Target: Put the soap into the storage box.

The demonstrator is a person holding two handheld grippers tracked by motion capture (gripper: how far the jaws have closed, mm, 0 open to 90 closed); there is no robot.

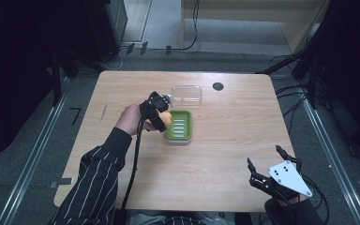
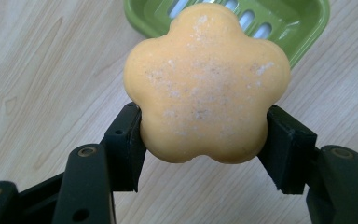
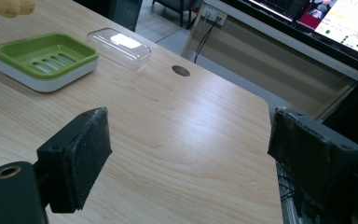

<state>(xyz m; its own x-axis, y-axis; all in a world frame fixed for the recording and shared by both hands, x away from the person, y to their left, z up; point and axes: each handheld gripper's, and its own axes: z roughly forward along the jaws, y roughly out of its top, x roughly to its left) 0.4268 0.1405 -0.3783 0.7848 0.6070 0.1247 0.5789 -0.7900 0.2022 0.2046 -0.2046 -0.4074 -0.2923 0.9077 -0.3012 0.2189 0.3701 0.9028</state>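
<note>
Gripping a flower-shaped bar of soap (image 2: 206, 84) between its two black jaws, the left tool (image 1: 158, 114) sits left of centre in the high view, held by a hand (image 1: 130, 119) in a striped sleeve (image 1: 93, 180). The soap is pale orange, matte and five-lobed (with a whitish powdery bloom across its face), and the jaws press flat against its two lower sides. It hangs at the left edge of a green plastic soap dish (image 1: 180, 125), a rounded rectangle with slotted drain ribs and a white base. Just above the dish in that view lies a clear plastic lid (image 1: 187, 94), glossy and round-cornered, and further right a small dark round hole (image 1: 218, 86) marks the pale wood-grain tabletop (image 1: 229, 140). At the lower right of the frame the right tool (image 1: 268, 161) stands wide open, its rough black pads holding nothing.
</note>
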